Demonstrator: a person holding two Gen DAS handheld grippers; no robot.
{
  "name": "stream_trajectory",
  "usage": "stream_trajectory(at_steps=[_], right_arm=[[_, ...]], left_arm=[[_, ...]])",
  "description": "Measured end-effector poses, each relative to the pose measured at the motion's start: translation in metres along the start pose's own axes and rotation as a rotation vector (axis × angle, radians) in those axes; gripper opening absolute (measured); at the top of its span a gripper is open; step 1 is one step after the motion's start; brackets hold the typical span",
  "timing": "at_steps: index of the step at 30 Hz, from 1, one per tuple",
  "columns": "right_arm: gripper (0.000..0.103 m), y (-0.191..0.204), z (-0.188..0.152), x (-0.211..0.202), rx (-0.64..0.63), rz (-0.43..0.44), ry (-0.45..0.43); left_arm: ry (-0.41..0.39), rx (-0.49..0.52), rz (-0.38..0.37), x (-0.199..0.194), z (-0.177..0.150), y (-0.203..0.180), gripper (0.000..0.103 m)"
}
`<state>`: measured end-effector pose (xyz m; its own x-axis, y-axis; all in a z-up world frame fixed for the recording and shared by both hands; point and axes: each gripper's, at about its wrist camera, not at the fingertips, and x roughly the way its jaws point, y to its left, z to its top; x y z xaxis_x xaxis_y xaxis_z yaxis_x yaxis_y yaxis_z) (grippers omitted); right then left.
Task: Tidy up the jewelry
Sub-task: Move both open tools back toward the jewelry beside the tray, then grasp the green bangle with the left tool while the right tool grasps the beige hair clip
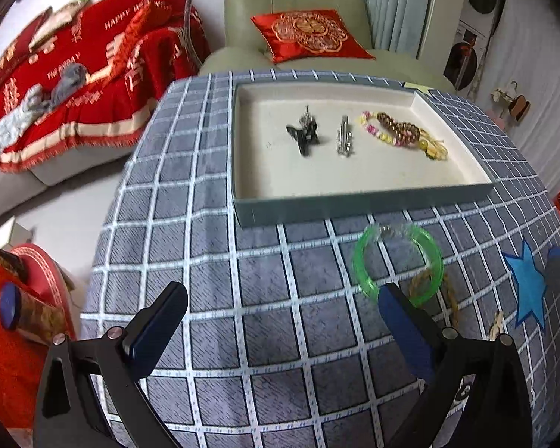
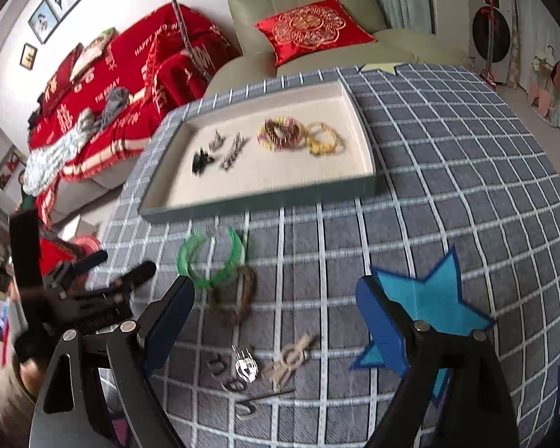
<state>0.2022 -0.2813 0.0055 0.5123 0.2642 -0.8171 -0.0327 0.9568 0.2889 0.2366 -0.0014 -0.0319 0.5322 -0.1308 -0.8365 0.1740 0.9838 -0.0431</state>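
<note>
Both my grippers gape wide, nothing held. Green bangle [image 1: 397, 263] lies flat on the checked cloth [image 1: 265, 298] before the tray [image 1: 362, 205], at one o'clock off the left gripper [image 1: 280, 332], eleven off the right gripper [image 2: 276, 324]. Left's right finger [image 1: 403, 321] seems nearest, though blurred.

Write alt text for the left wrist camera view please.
Open left claw above a checked tablecloth, nothing between its fingers; a green bangle lies near its right finger. Beyond, a shallow tray holds hair clips and beaded bracelets.
</note>
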Motion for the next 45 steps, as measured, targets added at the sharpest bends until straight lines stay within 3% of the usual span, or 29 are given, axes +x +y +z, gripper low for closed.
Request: stream_trajectory(at_steps=[8, 19, 23, 28, 35, 37, 41, 45], right_arm=[[0.090, 0.000, -0.037, 0.012, -0.033, -0.023, 0.075], [0.088, -0.015, -0.049, 0.020, 0.065, -0.109, 0.068], [0.074, -0.010, -0.051, 0.030, 0.079, -0.153, 0.071], [0.064, 0.002, -0.052, 0.037, 0.062, -0.197, 0.060], [0.036, 0.016, -0.054, 0.040, -0.001, -0.255, 0.058], [0.032, 0.016, -0.055, 0.040, -0.005, -0.258, 0.060], [0.030, 0.018, -0.055, 0.040, -0.029, -0.272, 0.066], [0.028, 0.022, -0.056, 0.041, -0.054, -0.282, 0.068]], left_arm=[[0.033, -0.011, -0.053, 0.012, 0.001, -0.006, 0.103], [0.049, -0.014, -0.049, 0.031, 0.006, -0.019, 0.103], [0.051, -0.023, -0.044, 0.035, 0.008, -0.021, 0.103], [0.056, -0.027, -0.038, 0.040, 0.010, -0.024, 0.103], [0.060, -0.001, -0.021, 0.044, 0.008, -0.033, 0.099], [0.052, 0.011, -0.012, 0.043, 0.008, -0.036, 0.091], [0.053, 0.040, -0.005, 0.042, 0.006, -0.041, 0.089], [0.049, 0.074, -0.006, 0.039, 0.005, -0.049, 0.076]])
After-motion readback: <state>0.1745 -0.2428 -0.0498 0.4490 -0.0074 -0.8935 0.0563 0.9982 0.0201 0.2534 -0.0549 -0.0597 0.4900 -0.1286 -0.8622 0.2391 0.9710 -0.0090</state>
